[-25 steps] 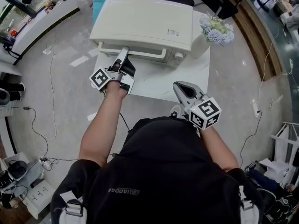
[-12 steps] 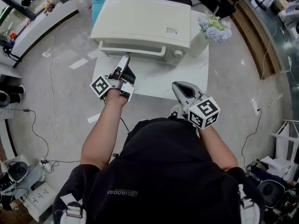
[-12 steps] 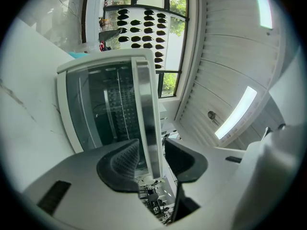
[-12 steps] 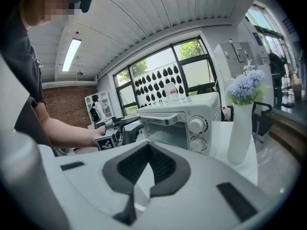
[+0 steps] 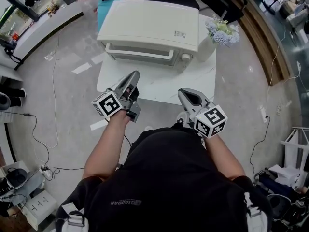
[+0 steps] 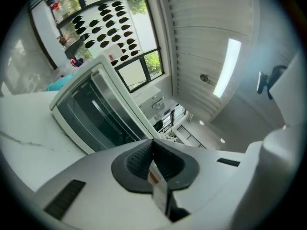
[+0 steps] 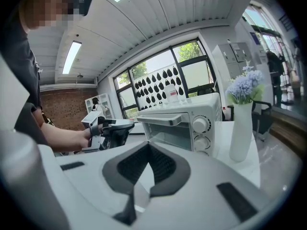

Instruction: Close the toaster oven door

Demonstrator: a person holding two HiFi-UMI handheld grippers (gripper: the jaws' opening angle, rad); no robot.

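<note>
A cream toaster oven [image 5: 149,25] stands at the back of the white marble table [image 5: 164,83], its glass door [image 5: 140,55] up against the body. My left gripper [image 5: 134,75] hovers over the table's near left part, apart from the door handle; its jaws have just been closing and now stand shut with nothing between them. In the left gripper view the oven door [image 6: 96,114] fills the left middle, tilted. My right gripper [image 5: 185,93] hangs at the table's near edge, shut and empty. The right gripper view shows the oven [image 7: 182,123] and the left gripper [image 7: 112,128] side by side.
A white vase with pale blue flowers [image 5: 222,30] stands at the oven's right, also tall in the right gripper view as the vase [image 7: 242,128]. Cables, power strips and boxes lie on the floor around the small table.
The left gripper has drawn back from the oven's door handle toward the person, rolled, and its jaws have shut. The right gripper has stayed put.
</note>
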